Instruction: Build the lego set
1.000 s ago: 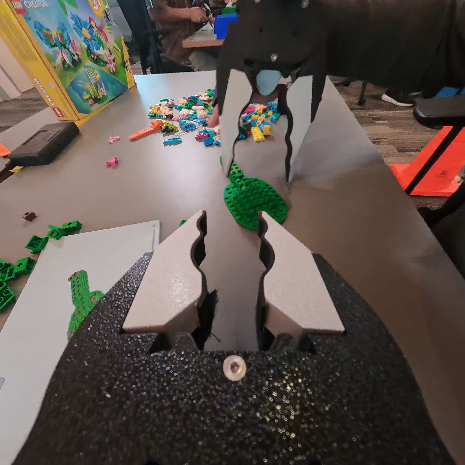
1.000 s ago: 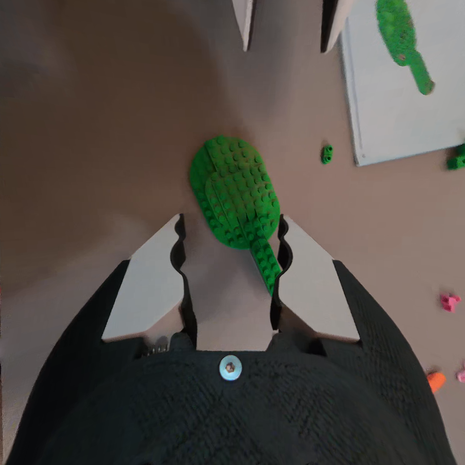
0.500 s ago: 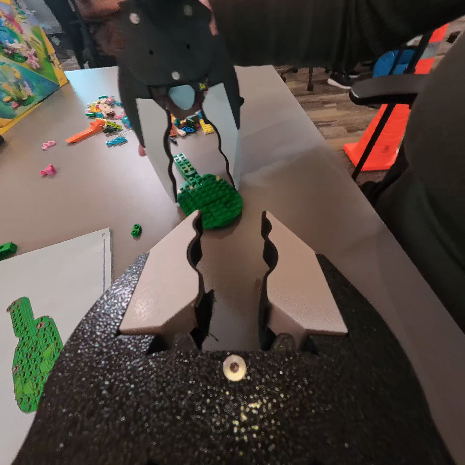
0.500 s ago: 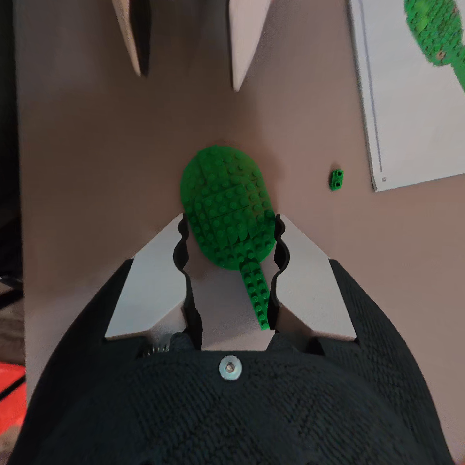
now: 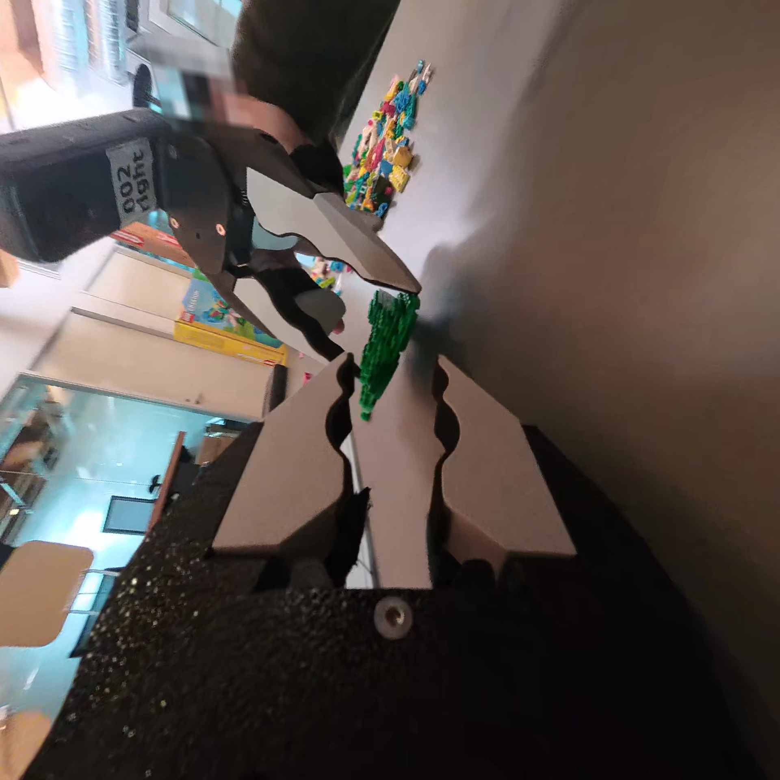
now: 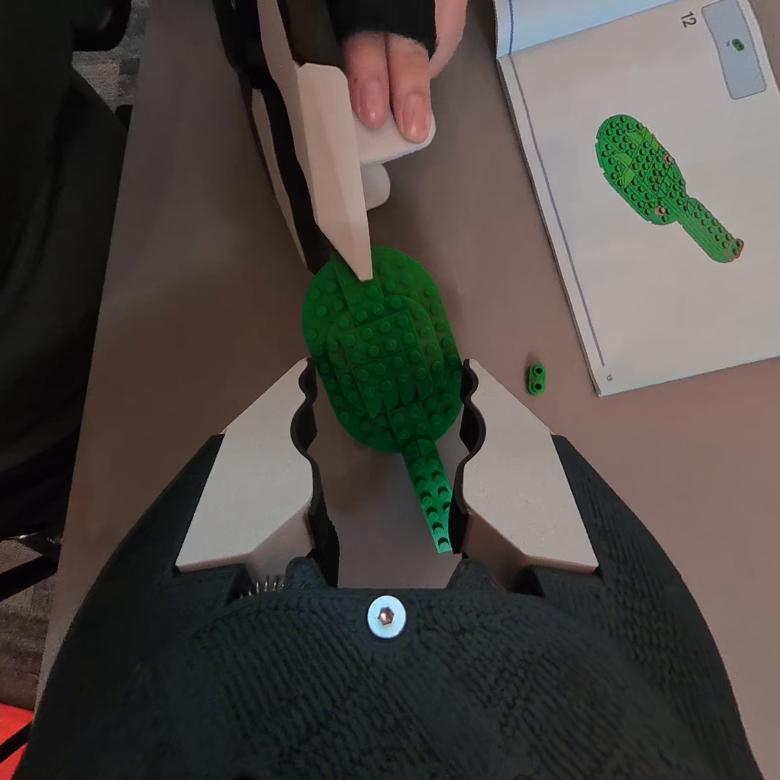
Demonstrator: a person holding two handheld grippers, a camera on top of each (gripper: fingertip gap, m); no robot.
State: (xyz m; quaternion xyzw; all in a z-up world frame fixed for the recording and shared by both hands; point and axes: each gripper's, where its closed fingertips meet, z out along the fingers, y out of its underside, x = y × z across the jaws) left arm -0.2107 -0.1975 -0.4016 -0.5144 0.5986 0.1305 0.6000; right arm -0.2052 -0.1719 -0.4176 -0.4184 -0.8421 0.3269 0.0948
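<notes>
A green leaf-shaped lego plate with a narrow stem [image 6: 380, 346] lies on the brown table [image 6: 211, 295]. My right gripper [image 6: 387, 363] is open, with one jaw on each side of the leaf's wide part; the stem points back between the jaws. My left gripper [image 5: 392, 367] is open and rolled onto its side, with the leaf [image 5: 386, 342] just ahead of its tips. In the right wrist view, one of its fingers [image 6: 333, 169] comes from the far side, its tip resting on the leaf's far end. The right gripper [image 5: 375, 312] also shows in the left wrist view.
An open instruction booklet [image 6: 654, 295] lies to the right of the leaf, with a small green piece [image 6: 537, 378] beside it. A pile of loose coloured bricks [image 5: 388, 139] and a yellow set box [image 5: 228, 337] lie farther off. The table's edge [image 6: 126, 211] runs close on the left. The grippers are tip to tip, or close to it. The left gripper is farther from the small green piece [image 6: 537, 378], some 10 centimetres, than the right, some 4 centimetres.
My left gripper has rolled onto its side and moved in until its finger tip is on the leaf's far end. My right gripper has moved forward along the leaf, still open.
</notes>
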